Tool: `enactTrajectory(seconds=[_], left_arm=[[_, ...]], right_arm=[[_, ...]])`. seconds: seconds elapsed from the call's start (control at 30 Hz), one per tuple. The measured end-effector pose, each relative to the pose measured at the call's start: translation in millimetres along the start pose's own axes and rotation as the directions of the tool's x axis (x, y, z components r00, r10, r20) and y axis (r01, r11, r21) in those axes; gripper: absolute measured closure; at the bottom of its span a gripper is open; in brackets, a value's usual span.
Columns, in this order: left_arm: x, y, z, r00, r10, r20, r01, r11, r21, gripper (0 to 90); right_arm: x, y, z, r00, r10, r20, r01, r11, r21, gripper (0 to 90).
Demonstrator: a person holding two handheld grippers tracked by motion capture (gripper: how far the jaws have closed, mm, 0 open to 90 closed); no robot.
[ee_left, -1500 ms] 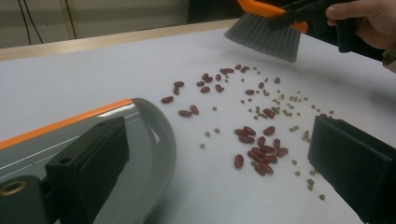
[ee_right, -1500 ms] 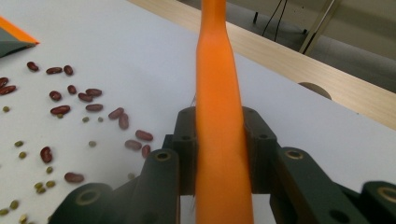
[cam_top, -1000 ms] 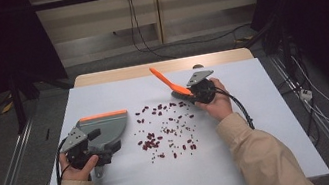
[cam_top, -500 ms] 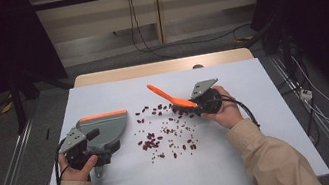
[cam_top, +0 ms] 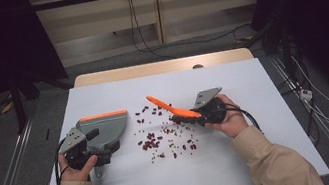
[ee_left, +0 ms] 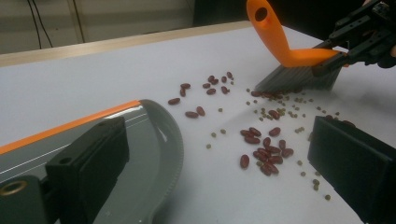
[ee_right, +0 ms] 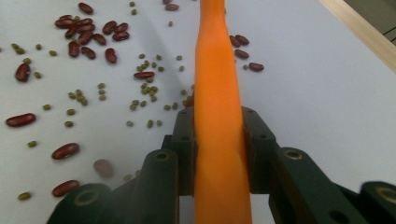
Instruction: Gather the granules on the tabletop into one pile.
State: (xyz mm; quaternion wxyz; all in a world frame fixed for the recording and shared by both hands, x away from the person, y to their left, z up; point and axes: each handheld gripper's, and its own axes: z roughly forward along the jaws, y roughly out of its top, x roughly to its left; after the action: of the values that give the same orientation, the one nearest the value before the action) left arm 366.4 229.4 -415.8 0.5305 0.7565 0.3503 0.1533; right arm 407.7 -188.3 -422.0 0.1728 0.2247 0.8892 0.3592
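Note:
Red kidney beans (cam_top: 153,142) and small green beans (ee_left: 299,100) lie scattered on the white table (cam_top: 262,81). My right gripper (cam_top: 202,113) is shut on the back of an orange hand brush (cam_top: 170,106), its handle pointing up and left. The grey bristles (ee_left: 299,77) rest on the table at the right edge of the scatter. In the right gripper view the orange brush (ee_right: 217,93) runs between the jaws of the right gripper (ee_right: 218,140). My left gripper (cam_top: 102,146) stands open at a grey dustpan (cam_top: 107,127) with an orange lip. One jaw of the left gripper (ee_left: 219,154) is over the dustpan (ee_left: 154,140), the other on the table beside it.
The table's wooden far edge (cam_top: 163,67) runs along the back. Cables (cam_top: 307,109) trail off the right side onto the floor. Dark curtains and a metal rail (cam_top: 10,184) flank the table. Bare table surface lies in front of the beans.
My right hand has brought the brush nearer and lower. Its handle has tipped flatter, and the bristles now sit at the beans. The left hand and dustpan have not moved.

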Motion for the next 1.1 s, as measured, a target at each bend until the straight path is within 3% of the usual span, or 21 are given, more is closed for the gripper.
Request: enactTrajectory(seconds=[0.37, 0.47, 0.6, 0.8, 0.9, 1.1], left_arm=[[-0.8, 0.2, -0.4, 1.0000, 0.005, -0.003, -0.005, 1.0000, 0.003, 5.3], [-0.8, 0.2, -0.4, 1.0000, 0.003, -0.001, -0.003, 1.0000, 0.002, 5.2], [-1.2, 0.3, -0.2, 1.0000, 0.001, 0.005, -0.001, 1.0000, 0.001, 5.3], [1.5, 0.1, -1.1, 1.0000, -0.009, 0.003, 0.009, 1.0000, -0.001, 5.2], [1.7, 0.1, -1.8, 0.9999, -0.011, -0.003, 0.011, 0.9999, -0.002, 5.2], [3.2, -1.7, -3.0, 0.9999, -0.012, -0.006, 0.012, 0.9999, 0.005, 5.2]], right_arm=[[13.1, -0.6, -10.9, 0.9999, 0.011, -0.010, -0.012, 1.000, -0.019, 71.3], [6.5, 3.2, -14.8, 0.9996, 0.026, 0.013, -0.025, 0.998, -0.059, 71.3], [-12.6, 11.1, -12.2, 0.9962, 0.074, 0.046, -0.069, 0.991, -0.112, 71.3], [-42.7, 23.8, 20.0, 0.9862, 0.113, 0.121, -0.098, 0.988, -0.121, 71.3], [-54.1, 28.9, 38.2, 0.9827, 0.135, 0.126, -0.121, 0.986, -0.116, 71.3], [-62.5, 42.3, 61.1, 0.9856, 0.090, 0.143, -0.076, 0.992, -0.104, 71.3]])
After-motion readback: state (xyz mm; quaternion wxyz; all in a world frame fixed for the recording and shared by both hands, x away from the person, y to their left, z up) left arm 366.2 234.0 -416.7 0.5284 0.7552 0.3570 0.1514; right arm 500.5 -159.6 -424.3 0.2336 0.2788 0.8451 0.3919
